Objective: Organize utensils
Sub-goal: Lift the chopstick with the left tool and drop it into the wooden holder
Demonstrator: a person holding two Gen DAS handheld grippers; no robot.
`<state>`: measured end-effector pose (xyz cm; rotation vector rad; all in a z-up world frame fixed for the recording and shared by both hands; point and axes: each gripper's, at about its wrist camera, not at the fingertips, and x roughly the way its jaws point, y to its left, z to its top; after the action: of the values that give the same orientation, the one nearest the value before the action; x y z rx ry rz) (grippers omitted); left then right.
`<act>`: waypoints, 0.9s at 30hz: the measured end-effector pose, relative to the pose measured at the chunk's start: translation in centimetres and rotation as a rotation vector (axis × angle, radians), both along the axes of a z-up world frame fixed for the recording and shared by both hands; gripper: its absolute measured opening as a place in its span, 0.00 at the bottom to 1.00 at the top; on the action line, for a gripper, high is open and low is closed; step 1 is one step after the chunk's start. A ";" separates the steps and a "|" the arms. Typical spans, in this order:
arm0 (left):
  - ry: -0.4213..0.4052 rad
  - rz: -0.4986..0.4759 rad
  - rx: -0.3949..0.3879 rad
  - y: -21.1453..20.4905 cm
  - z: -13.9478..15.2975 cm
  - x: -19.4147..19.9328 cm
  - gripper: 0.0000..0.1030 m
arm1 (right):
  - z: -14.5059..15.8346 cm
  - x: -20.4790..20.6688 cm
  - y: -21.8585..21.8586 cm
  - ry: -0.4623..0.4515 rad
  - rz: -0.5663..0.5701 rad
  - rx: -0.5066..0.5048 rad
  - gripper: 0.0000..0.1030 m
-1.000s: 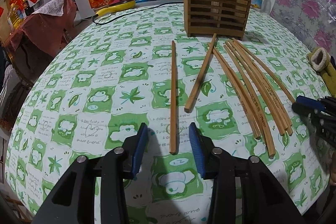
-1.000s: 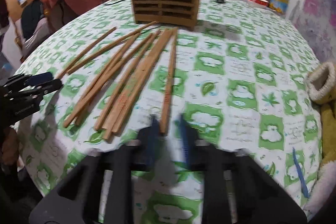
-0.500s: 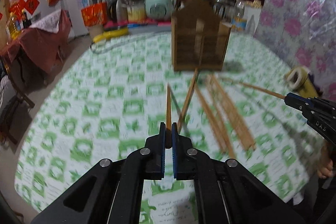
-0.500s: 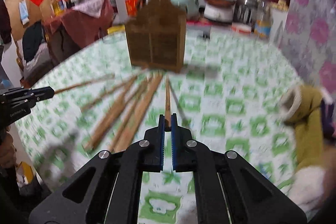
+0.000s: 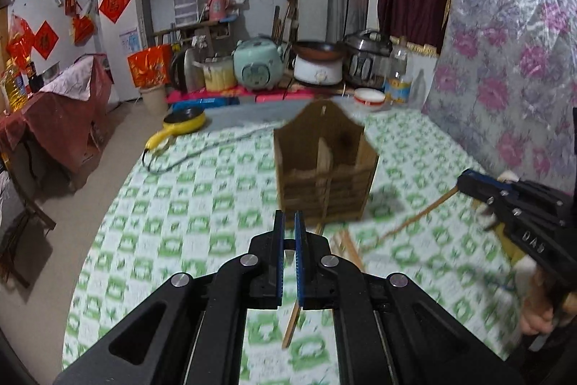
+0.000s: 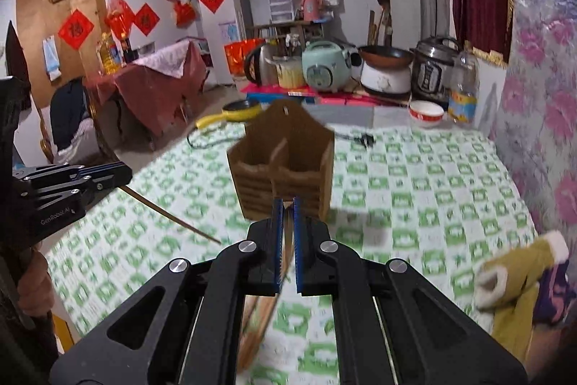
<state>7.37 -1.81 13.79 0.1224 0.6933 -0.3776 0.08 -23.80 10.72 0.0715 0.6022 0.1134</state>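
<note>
Chopsticks ride in both my claws: left gripper (image 5: 289, 227) and right gripper (image 6: 285, 209) each pinch one, seemingly above the holder (image 6: 285, 165).

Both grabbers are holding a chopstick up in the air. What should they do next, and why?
Probably carry them forward over the wooden holder and tip them in. The left gripper and right gripper are each shut on a chopstick, and the holder's open compartments stand just ahead.

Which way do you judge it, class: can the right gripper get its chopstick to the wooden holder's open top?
Probably yes. The right gripper is shut on a chopstick, lifted off the table, and nothing stands between it and the wooden holder, whose compartments look empty. The left gripper is off to one side.
</note>
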 end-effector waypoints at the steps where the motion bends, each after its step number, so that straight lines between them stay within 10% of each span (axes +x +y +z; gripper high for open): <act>1: -0.010 -0.001 -0.009 -0.2 0.6 0.3 0.06 | 0.6 0.3 0.1 -0.014 -0.002 0.001 0.06; 8: -0.114 -0.016 -0.159 -0.6 7.2 2.1 0.06 | 6.5 2.7 0.9 -0.181 -0.032 0.036 0.06; 15: -0.135 0.037 -0.209 -1.9 7.4 6.1 0.06 | 8.9 4.9 0.3 -0.379 -0.155 0.041 0.06; 27: 0.001 0.101 -0.116 -3.4 0.6 13.6 0.06 | 2.6 13.5 -1.2 -0.151 -0.112 0.024 0.07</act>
<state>20.99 -5.23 14.40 -0.0227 0.6745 -0.3198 13.53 -25.02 13.28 0.1185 0.4446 0.0171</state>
